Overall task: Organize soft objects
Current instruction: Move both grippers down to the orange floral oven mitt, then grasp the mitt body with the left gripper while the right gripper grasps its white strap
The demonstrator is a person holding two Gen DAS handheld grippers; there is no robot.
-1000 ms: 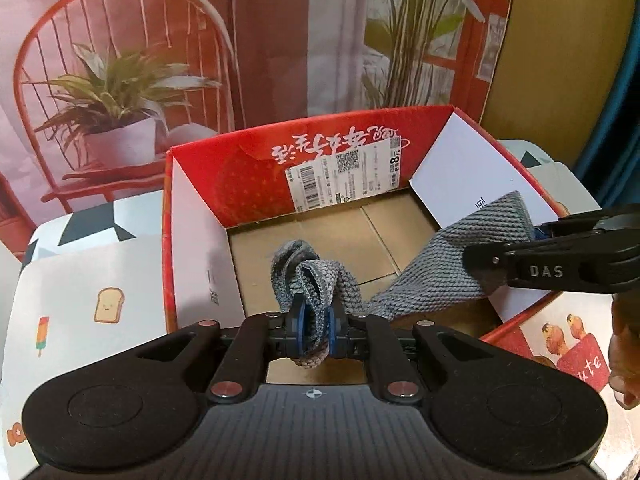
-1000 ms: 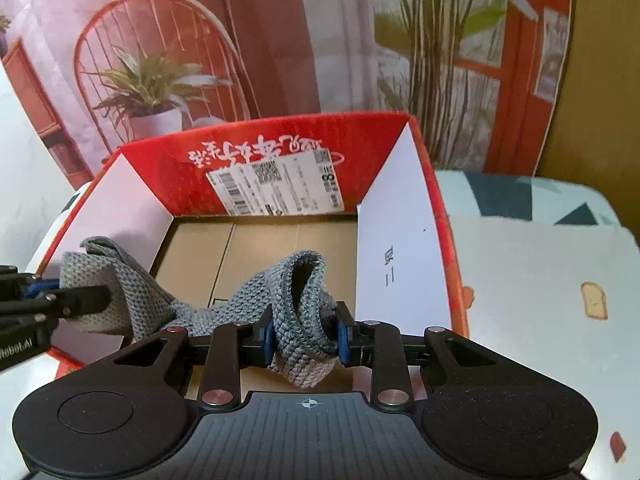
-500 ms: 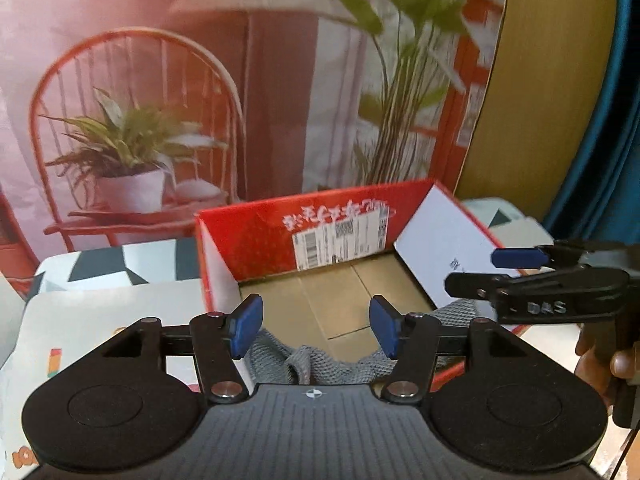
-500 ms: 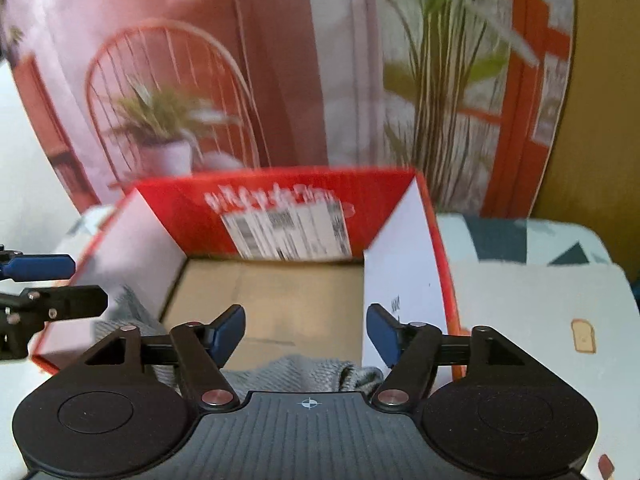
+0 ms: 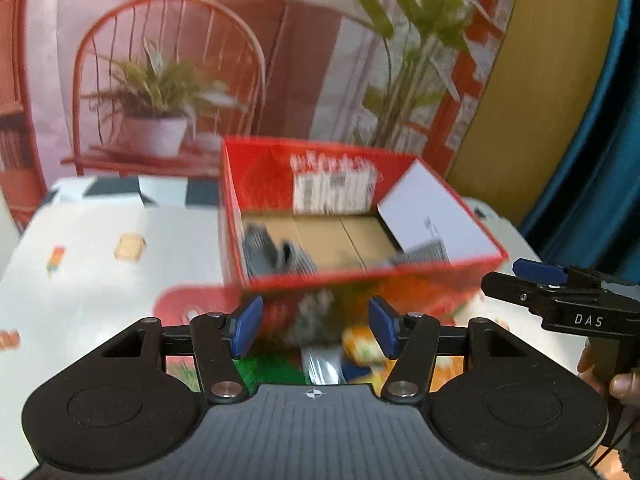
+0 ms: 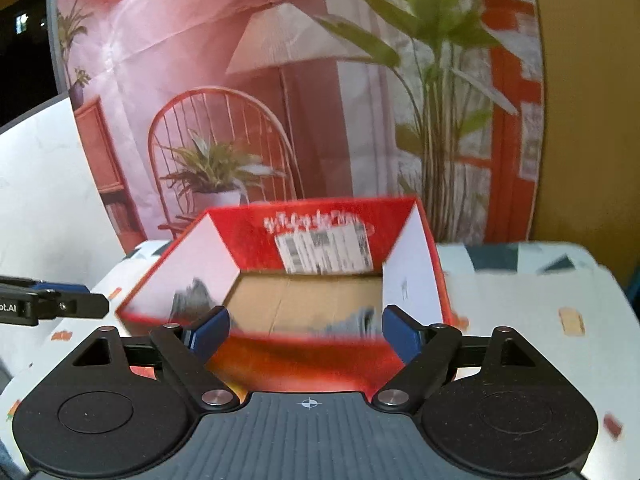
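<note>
Left gripper [image 5: 314, 330]: nearest in the left wrist view, at 6 o'clock; blue pads [image 5: 246, 330] stand about half apart, nothing between them, only the blurred front of the box behind the gap.
Right gripper [image 6: 306, 332]: at 6 o'clock in the right wrist view; jaws wide and opening, nothing held, the box's near rim showing through the gap. It also shows side-on at 3 o'clock in the left wrist view, with fingers of a hand [image 5: 624, 384] on its handle.
Red box [image 6: 424, 240]: open-topped cardboard box just beyond both grippers, toward 12 o'clock; red outside, white side flaps, brown floor, a white shipping label [image 6: 326, 250] on the far wall.
Grey knitted cloth [image 5: 276, 254]: inside the box on its floor; one bunch lies by the left wall at about 10 o'clock of the box, another part [image 5: 420, 254] by the right flap at about 3 o'clock. Motion blur hides whether the two join.
Tablecloth [image 5: 100, 280]: white, with small toast and ice-lolly prints, under the box and spreading to 9 o'clock.
Backdrop [image 6: 224, 128]: farthest, at 12 o'clock; a printed scene with a red chair, a potted plant and a lamp.
</note>
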